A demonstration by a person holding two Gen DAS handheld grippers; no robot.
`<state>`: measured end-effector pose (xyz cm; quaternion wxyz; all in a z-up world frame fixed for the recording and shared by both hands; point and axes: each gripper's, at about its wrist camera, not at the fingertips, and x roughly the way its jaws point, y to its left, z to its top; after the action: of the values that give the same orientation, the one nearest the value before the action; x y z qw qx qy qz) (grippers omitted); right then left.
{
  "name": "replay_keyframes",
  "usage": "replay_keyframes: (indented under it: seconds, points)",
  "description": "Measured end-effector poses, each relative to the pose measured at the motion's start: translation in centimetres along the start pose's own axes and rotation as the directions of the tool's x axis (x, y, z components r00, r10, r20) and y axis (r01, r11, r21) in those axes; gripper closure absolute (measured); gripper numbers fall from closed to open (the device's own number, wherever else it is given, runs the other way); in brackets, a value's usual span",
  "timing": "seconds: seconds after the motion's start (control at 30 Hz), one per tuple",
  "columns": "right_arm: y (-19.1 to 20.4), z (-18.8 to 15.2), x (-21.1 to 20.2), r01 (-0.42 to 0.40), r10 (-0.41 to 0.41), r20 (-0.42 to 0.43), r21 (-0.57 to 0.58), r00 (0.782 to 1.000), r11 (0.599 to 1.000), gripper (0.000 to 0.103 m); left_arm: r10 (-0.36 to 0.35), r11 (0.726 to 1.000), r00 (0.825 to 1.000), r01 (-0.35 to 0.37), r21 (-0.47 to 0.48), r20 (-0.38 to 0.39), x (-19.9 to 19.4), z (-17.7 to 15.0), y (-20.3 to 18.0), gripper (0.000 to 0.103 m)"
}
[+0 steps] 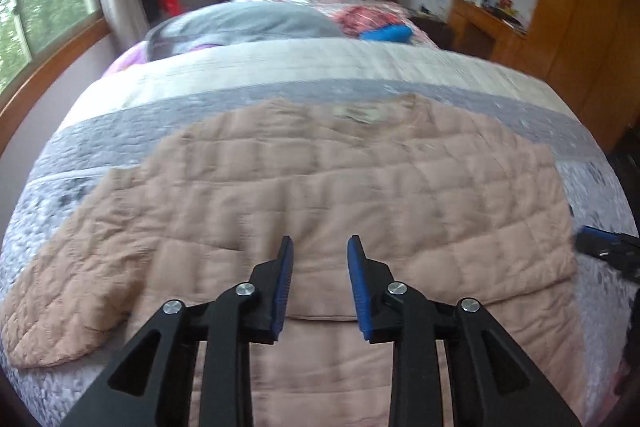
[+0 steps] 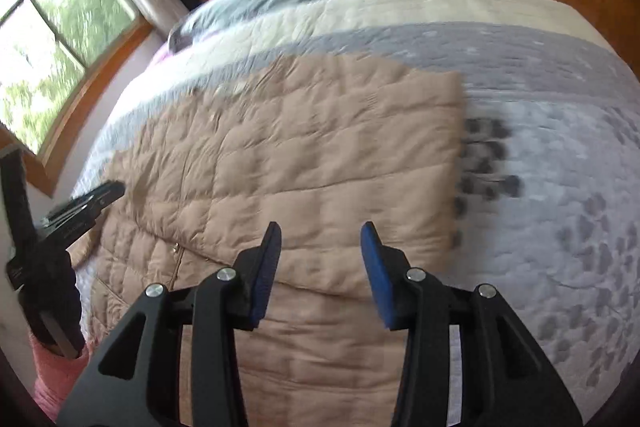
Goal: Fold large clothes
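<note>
A large pink-beige quilted jacket [image 1: 320, 179] lies flat on the bed, collar toward the headboard, its left sleeve [image 1: 68, 291] spread out. Its right side is folded in with a straight edge, seen in the right wrist view [image 2: 320, 147]. My left gripper [image 1: 320, 247] is open and empty above the jacket's lower middle. My right gripper [image 2: 320, 231] is open and empty above the folded right part. The right gripper's fingers [image 1: 608, 247] show at the left view's right edge. The left gripper [image 2: 84, 207] shows at the right view's left edge.
The bed has a grey and cream quilted cover [image 1: 360, 67] with a paw pattern [image 2: 560, 207]. A grey pillow [image 1: 248, 19] and a blue item [image 1: 386, 34] lie near the headboard. Windows [image 1: 44, 7] are left, wooden cabinets [image 1: 580, 27] right.
</note>
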<state>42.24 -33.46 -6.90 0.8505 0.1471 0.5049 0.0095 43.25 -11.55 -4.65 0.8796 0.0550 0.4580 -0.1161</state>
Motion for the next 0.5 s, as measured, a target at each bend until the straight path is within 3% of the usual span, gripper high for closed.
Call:
replay_keyframes:
  seconds: [0.17,0.23,0.33,0.43,0.5]
  points:
    - [1.3,0.0,4.5,0.021,-0.022,-0.092,-0.013,0.996,1.000,0.062,-0.002,1.000,0.995,0.005,0.027,-0.105,4.7,-1.1,-1.5,0.075]
    - [1.1,-0.6,6.2,0.040,-0.042,-0.121,-0.019,0.992,0.999,0.063,-0.034,0.999,0.989,0.036,0.015,-0.141,6.8,-1.6,-1.0,0.073]
    - [1.0,-1.0,7.3,0.043,-0.047,-0.112,-0.033,0.993,0.999,0.064,-0.079,0.997,0.987,0.079,-0.006,-0.137,7.2,-1.7,-0.4,0.073]
    - [1.3,-0.5,7.0,0.059,-0.064,-0.125,-0.043,0.990,0.997,0.064,-0.057,0.998,0.987,0.057,-0.001,-0.149,6.7,-1.4,-0.6,0.074]
    - [1.4,0.2,6.0,0.011,-0.014,-0.111,-0.031,0.994,0.999,0.064,-0.059,0.998,0.989,0.059,-0.004,-0.133,5.5,-0.6,-0.5,0.074]
